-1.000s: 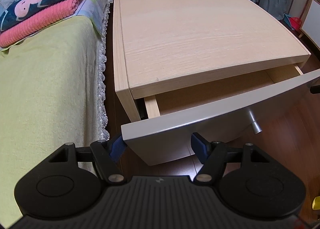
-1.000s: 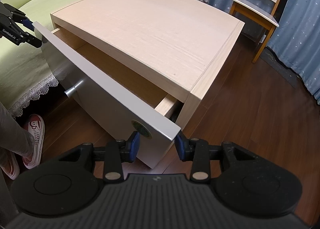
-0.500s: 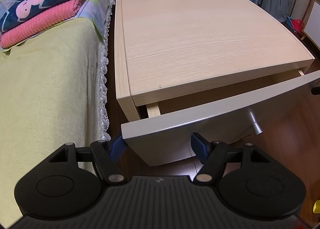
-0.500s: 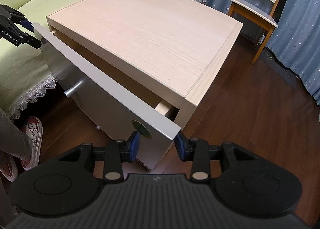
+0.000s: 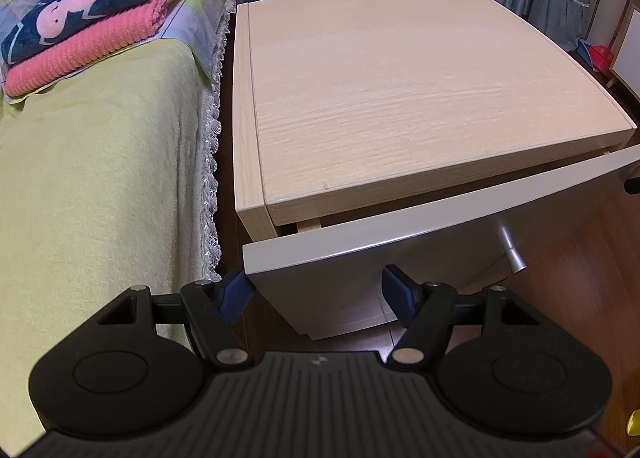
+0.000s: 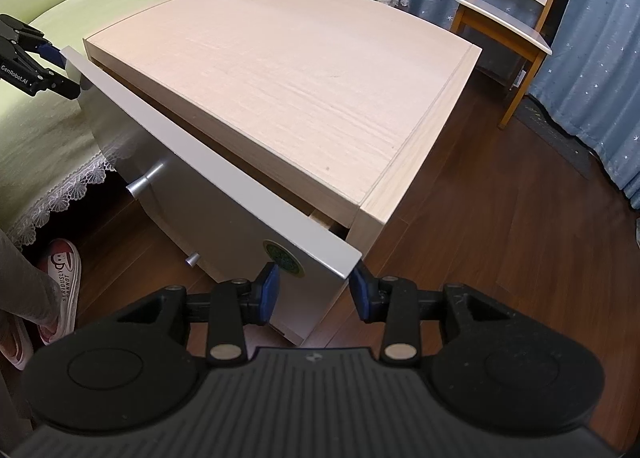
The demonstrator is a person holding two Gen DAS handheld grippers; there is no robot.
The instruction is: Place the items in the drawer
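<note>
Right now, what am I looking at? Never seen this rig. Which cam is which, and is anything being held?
There is no robot arm here. A person holds a two-finger claw in each hand, and each claw carries a fisheye camera looking forward along its fingers, so the black body at the bottom of each picture is the claw itself.

The left wrist view shows the left claw at one end of the grey drawer front, with the bed beside it. The right wrist view shows the right claw at the other end of the same panel.

Both claws are open and straddle the panel's corners; neither grips anything. The drawer is nearly shut, with only a thin gap left. The nightstand has a bare top. Folded blankets lie on the bed.
</note>
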